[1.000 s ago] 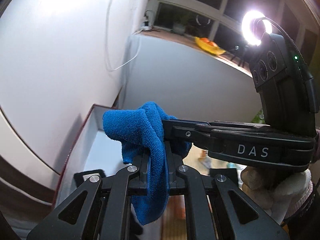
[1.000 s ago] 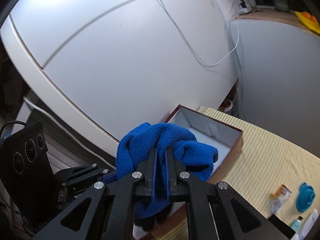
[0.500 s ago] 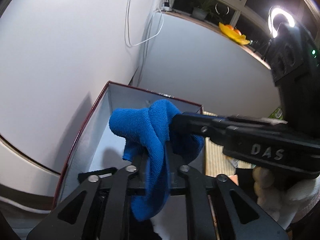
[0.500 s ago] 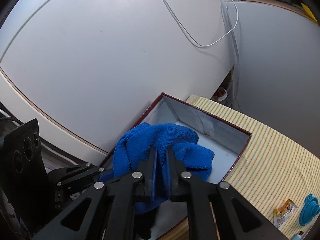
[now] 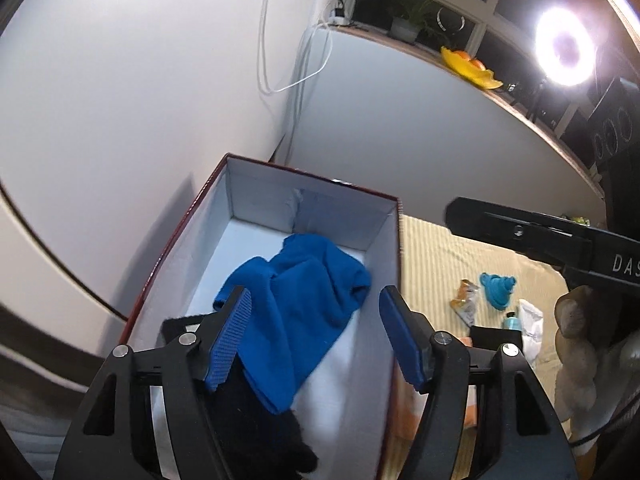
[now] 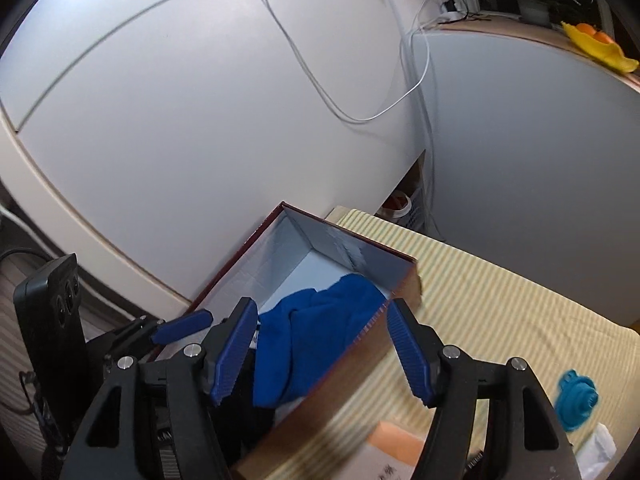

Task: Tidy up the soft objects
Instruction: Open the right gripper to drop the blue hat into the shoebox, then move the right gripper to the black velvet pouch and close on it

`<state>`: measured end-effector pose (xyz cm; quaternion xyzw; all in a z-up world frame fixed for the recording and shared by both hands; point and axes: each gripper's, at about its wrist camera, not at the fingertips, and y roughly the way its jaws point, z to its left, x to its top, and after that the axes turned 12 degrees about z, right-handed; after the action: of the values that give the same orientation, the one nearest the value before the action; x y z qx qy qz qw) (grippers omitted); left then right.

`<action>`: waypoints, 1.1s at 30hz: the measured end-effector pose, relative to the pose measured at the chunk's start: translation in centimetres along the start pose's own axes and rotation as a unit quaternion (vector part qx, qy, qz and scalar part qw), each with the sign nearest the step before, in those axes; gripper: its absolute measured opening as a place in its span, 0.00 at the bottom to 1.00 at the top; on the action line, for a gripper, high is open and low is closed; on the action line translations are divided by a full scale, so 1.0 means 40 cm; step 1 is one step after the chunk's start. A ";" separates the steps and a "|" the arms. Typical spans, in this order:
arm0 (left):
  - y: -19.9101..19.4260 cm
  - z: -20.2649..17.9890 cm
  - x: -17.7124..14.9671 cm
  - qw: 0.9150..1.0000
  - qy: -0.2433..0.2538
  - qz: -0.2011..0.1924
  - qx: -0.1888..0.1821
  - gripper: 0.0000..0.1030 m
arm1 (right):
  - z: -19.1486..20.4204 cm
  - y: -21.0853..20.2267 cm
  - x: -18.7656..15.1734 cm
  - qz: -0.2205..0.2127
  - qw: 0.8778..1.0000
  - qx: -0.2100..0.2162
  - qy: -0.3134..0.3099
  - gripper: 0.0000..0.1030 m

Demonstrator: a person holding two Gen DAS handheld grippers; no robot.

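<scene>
Against the table's left edge, an open box with the blue cloth lying crumpled inside, over something black. Above it, left gripper and right gripper, jaws just spread wide, holding nothing. Drop-off step apparently done. Next, probably: lift clear, then on to the clutter at the table's right.

White letters "DAS", cut by frame edge, on black body of right gripper. No other text legible.
</scene>
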<state>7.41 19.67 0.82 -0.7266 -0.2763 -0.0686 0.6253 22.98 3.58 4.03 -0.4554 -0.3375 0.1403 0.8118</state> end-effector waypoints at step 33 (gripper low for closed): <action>0.043 -0.410 -0.382 0.983 0.112 0.057 -0.135 0.64 | -0.372 -0.263 -0.495 0.001 0.989 0.039 0.141 0.63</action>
<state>-0.53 -0.80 -4.06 -0.8064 -0.1508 -0.1506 0.5517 17.68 -22.34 -0.83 -0.4386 -0.2129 0.0887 0.8685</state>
